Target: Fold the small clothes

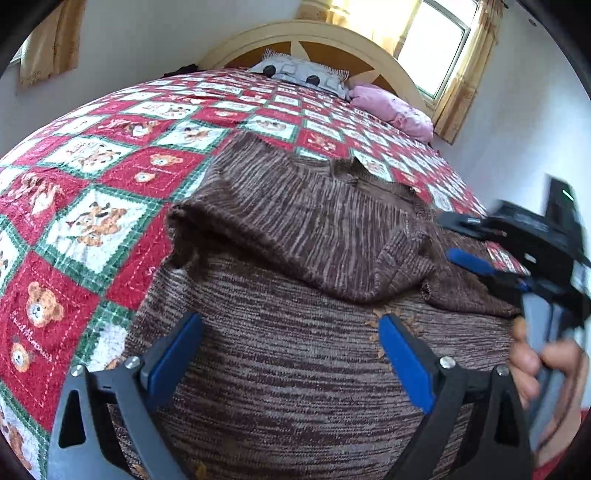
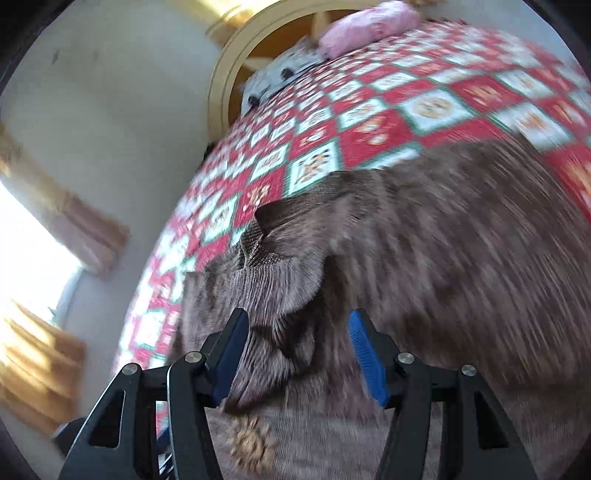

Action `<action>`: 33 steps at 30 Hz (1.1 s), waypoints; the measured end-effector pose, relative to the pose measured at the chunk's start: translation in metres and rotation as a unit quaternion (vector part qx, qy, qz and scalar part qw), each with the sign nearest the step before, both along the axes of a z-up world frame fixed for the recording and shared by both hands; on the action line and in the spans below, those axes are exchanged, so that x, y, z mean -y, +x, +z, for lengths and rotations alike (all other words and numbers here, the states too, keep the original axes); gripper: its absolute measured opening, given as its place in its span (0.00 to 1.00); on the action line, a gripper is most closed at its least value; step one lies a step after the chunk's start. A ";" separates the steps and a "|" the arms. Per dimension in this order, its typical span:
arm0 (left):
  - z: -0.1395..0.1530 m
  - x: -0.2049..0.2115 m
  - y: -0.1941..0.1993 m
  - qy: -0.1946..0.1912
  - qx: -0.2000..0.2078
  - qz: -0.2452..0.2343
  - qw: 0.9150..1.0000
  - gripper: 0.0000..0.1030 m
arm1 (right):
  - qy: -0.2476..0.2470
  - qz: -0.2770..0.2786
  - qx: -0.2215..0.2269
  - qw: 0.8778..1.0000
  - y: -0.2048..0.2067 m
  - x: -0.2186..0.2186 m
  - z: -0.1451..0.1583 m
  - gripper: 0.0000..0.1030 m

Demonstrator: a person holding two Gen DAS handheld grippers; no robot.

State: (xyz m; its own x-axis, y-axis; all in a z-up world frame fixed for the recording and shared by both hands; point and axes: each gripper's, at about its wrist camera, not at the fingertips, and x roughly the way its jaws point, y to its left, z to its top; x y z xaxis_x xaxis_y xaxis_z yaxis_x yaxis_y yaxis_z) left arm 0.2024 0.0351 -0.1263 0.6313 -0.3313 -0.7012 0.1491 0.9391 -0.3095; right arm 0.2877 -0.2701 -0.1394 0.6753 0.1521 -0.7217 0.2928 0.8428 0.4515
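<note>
A brown striped knit sweater point(image 1: 295, 229) lies on the bed with its upper part folded over the body. My left gripper point(image 1: 291, 350) is open and empty, just above the sweater's lower body. My right gripper point(image 2: 297, 350) is open, with a fold of the sweater's sleeve point(image 2: 269, 295) between and beyond its blue pads; the view is blurred. The right gripper also shows in the left wrist view point(image 1: 476, 254) at the sweater's right edge, held by a hand point(image 1: 535, 365).
A red, white and green teddy-bear quilt point(image 1: 110, 177) covers the bed. A grey pillow point(image 1: 299, 74) and a pink pillow point(image 1: 391, 107) lie by the cream headboard point(image 1: 295, 33). A window with yellow curtains point(image 1: 443, 48) is behind.
</note>
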 end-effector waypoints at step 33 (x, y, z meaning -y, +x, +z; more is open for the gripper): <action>-0.002 -0.015 -0.001 -0.037 0.004 0.004 0.999 0.98 | -0.128 0.059 0.043 0.989 -0.011 -0.030 0.025 0.54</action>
